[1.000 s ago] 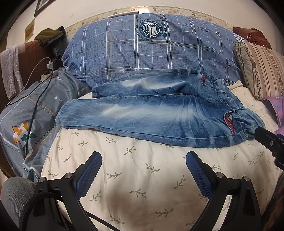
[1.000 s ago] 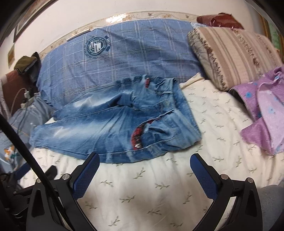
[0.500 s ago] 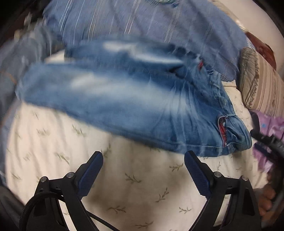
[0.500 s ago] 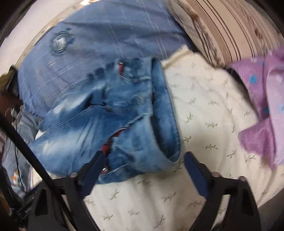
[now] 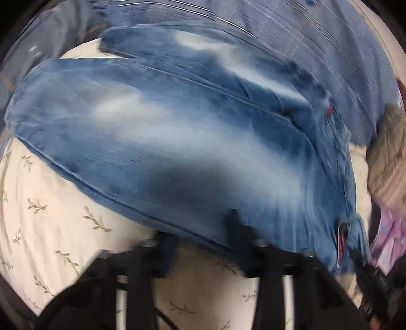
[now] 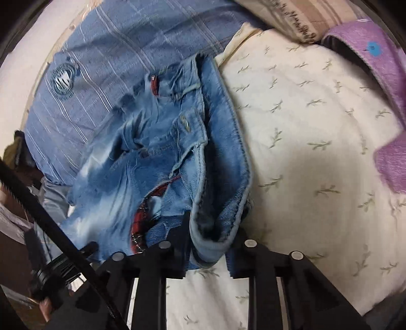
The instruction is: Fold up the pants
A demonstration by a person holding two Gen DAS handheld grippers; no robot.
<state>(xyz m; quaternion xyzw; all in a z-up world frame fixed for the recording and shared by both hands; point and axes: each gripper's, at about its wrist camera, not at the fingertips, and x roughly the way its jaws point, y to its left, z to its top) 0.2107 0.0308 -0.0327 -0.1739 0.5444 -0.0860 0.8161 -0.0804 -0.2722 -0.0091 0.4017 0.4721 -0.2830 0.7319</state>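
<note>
Faded blue jeans (image 5: 177,132) lie across a cream leaf-print bed sheet (image 5: 50,215), legs to the left, waist to the right. In the blurred left wrist view my left gripper (image 5: 203,236) has its jaws close together at the near seam of the leg, apparently pinching the denim edge. In the right wrist view my right gripper (image 6: 210,238) is shut on the waistband (image 6: 213,228) of the jeans (image 6: 157,152), near the open fly with red lining.
A blue plaid pillow (image 6: 114,50) lies behind the jeans. A striped pillow (image 6: 291,15) and purple cloth (image 6: 375,58) sit at the right. The other handle and its cable (image 6: 50,220) cross the lower left of the right wrist view.
Both grippers moved forward and down onto the jeans and closed from wide open: the left at the leg's near seam, the right on the waistband.
</note>
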